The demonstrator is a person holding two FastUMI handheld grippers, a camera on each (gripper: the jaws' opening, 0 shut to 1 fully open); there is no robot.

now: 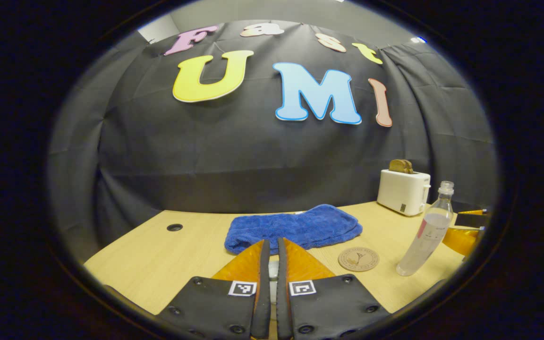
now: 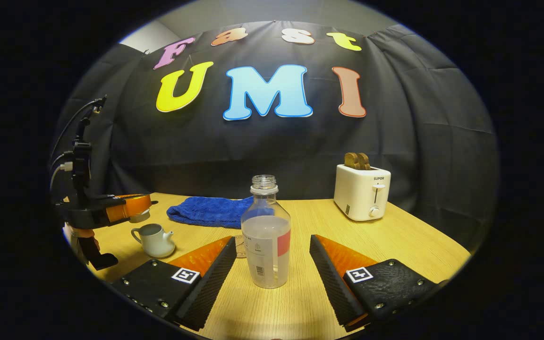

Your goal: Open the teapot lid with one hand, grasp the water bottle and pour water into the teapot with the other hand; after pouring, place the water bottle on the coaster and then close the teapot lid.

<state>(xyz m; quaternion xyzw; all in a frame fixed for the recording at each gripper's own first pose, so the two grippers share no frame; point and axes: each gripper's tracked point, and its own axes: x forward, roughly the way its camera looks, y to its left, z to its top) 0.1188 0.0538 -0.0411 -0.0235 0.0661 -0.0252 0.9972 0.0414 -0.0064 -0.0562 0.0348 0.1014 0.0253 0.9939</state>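
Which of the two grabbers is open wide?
The right gripper: its fingers stand wide apart either side of the bottle. The left gripper is pinched nearly shut.

Even overhead light fell on the pale wood-grain table (image 2: 409, 245), leaving the black cloth backdrop (image 2: 234, 141) dim and creased with soft sheen. Shadows stayed short and faint beneath the clear plastic water bottle (image 2: 266, 236) and the white boxy toaster (image 2: 362, 192). Fisheye distortion bowed the table's edge and curved the backdrop outward. Focus was crisp at centre, softening and darkening toward the rim of both views.
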